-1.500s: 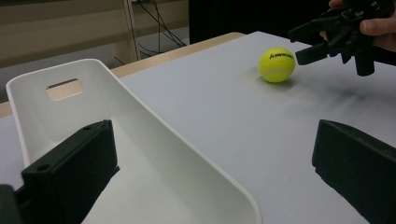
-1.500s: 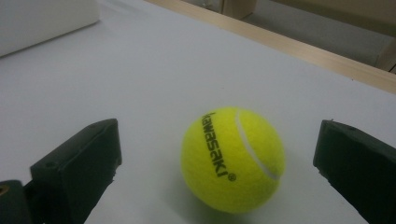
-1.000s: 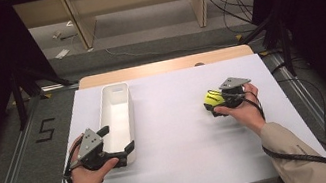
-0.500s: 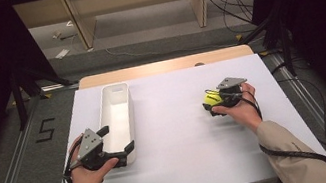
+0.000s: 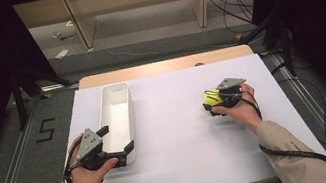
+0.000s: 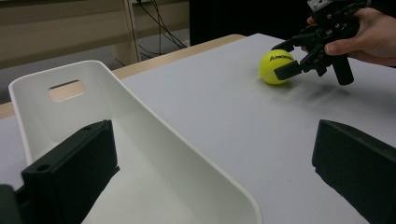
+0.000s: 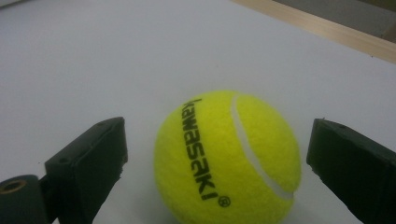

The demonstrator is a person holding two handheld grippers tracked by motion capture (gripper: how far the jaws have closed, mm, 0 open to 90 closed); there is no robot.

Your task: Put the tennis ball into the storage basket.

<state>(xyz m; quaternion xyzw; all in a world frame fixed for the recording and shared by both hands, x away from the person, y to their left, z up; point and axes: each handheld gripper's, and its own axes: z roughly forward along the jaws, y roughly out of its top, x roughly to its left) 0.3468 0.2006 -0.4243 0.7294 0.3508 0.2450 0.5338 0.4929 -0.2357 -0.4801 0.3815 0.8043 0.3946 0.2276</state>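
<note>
A yellow tennis ball (image 5: 211, 98) printed "Kawasaki" rests on the white table top, right of centre. My right gripper (image 5: 212, 103) is open, with one black jaw on each side of the ball (image 7: 229, 156) and a gap on both sides. A white oblong bin (image 5: 116, 112) lies empty at the left. My left gripper (image 5: 118, 140) is open at the bin's near end and straddles its right wall (image 6: 154, 140): one jaw is inside the bin, the other over the table. The left gripper view also shows the ball (image 6: 271, 70) and right gripper (image 6: 283, 58) farther off.
The white sheet (image 5: 181, 149) covers the table, with a strip of wood (image 5: 161, 66) along its far edge. Metal rails run down both sides. Cables (image 5: 299, 98) trail at the right. A "5" (image 5: 46, 130) is marked on the floor at the left.
The right hand has edged slightly left, closer around the ball. The left gripper and the bin have stayed put.
</note>
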